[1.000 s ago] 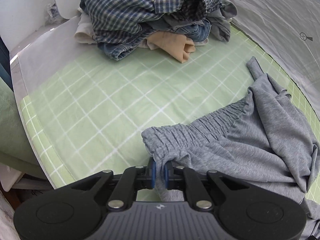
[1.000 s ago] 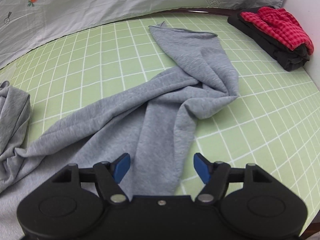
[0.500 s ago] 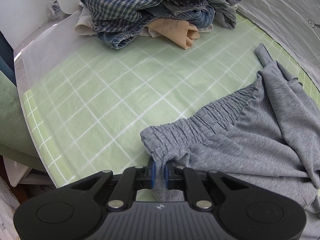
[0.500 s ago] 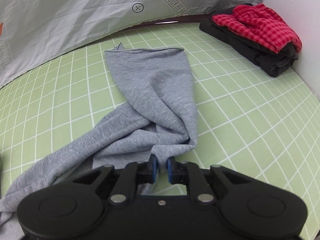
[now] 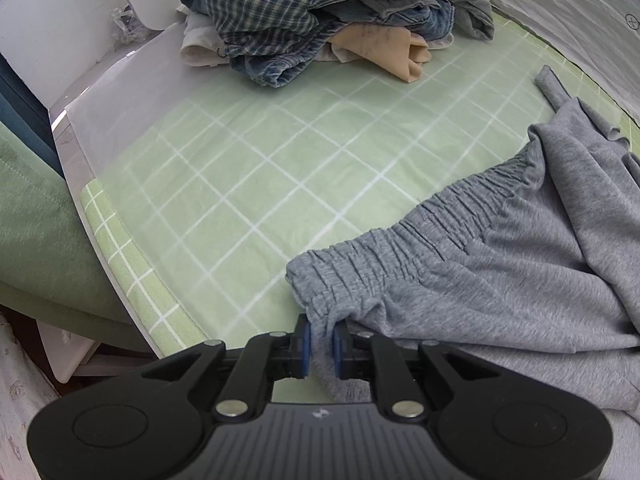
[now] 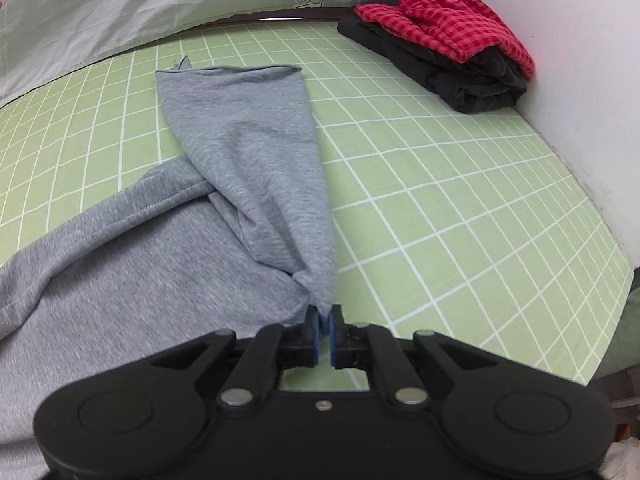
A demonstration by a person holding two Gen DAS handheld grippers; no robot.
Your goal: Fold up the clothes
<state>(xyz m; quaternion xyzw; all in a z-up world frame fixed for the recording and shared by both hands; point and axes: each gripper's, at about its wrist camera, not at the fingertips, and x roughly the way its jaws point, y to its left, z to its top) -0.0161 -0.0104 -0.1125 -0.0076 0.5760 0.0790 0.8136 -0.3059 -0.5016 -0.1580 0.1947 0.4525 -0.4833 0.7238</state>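
Grey sweatpants (image 5: 500, 280) lie crumpled on the green checked sheet (image 5: 248, 168). My left gripper (image 5: 321, 344) is shut on the near end of their gathered elastic waistband (image 5: 400, 248). In the right wrist view the pants (image 6: 160, 264) spread to the left, and one leg (image 6: 248, 136) runs away from me to its hem. My right gripper (image 6: 324, 334) is shut on a pinched fold of that leg's edge, close above the sheet (image 6: 460, 208).
A heap of unfolded clothes, checked shirt (image 5: 280, 4) on top, sits at the far left end. A folded stack with red checked shorts (image 6: 448, 28) on dark cloth lies at the far right by the white wall. A grey sheet (image 6: 120, 4) hangs behind.
My right gripper went from open above the leg to shut on its edge, then drew it taut toward me. My left gripper kept hold of the waistband and pulled back slightly.
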